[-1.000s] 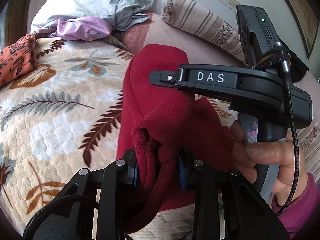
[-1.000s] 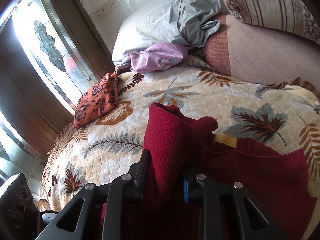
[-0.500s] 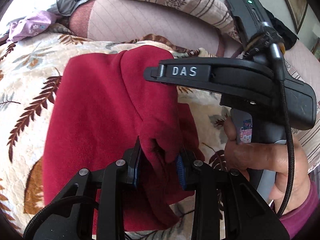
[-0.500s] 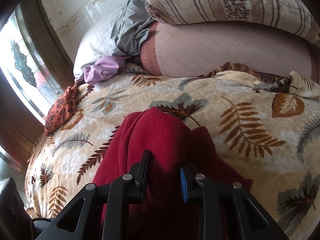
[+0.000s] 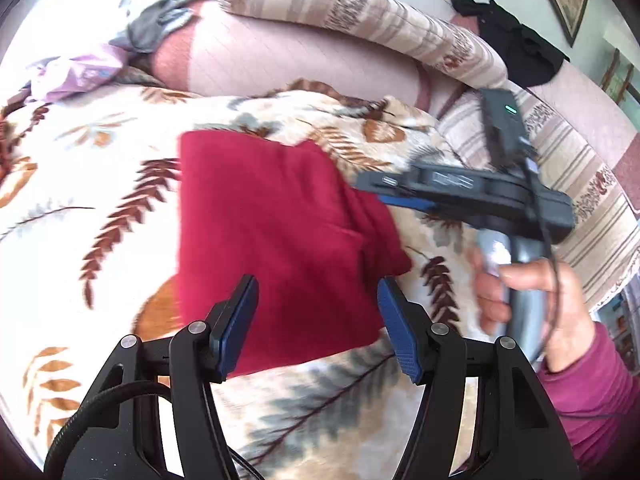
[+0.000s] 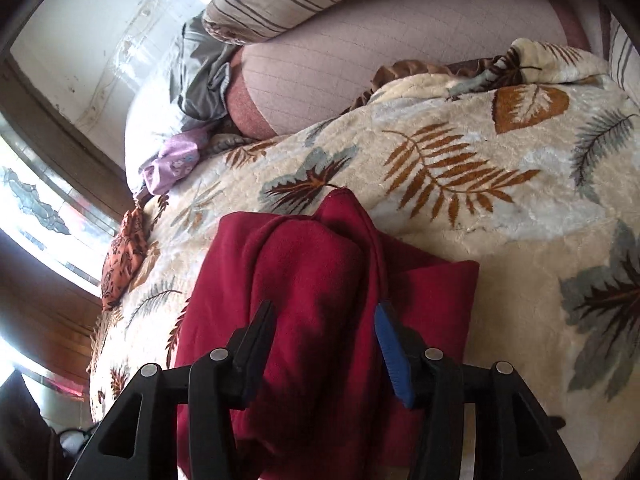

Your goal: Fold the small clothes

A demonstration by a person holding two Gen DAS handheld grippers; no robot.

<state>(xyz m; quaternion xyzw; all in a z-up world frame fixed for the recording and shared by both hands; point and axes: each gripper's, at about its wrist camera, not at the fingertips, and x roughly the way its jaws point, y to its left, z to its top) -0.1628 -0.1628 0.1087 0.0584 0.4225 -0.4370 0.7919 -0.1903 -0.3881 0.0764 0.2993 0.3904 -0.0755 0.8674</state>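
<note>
1. The bed carries a cream blanket (image 6: pixel 500 264) printed with brown and grey leaves, which fills most of both wrist views.
2. A long striped bolster (image 5: pixel 360 20) lies across the far side of the bed, resting on a pale pink quilted cushion (image 5: pixel 288 64).
3. The red garment (image 5: pixel 280 248) lies folded on the blanket, its layers stacked into a rough rectangle; in the right wrist view (image 6: pixel 320 300) a raised fold runs down its middle.
4. A grey cloth (image 6: pixel 208 84) is bunched at the head of the bed beside the cushion, with a lilac cloth (image 6: pixel 176 160) just below it and an orange patterned cloth (image 6: pixel 124 256) near the blanket's window-side edge.
5. A black garment (image 5: pixel 516 48) lies on the far end of the bolster.
6. The right gripper (image 5: pixel 400 196) reaches the garment's right edge; it is blurred, so contact is hard to judge there. From its own camera (image 6: pixel 324 344) the jaws stand wide, straddling the raised fold.
7. The right hand (image 5: pixel 520 296) grips that tool's handle.
8. The left gripper (image 5: pixel 316 320) hovers over the near edge of the garment, jaws wide and holding nothing.
</note>
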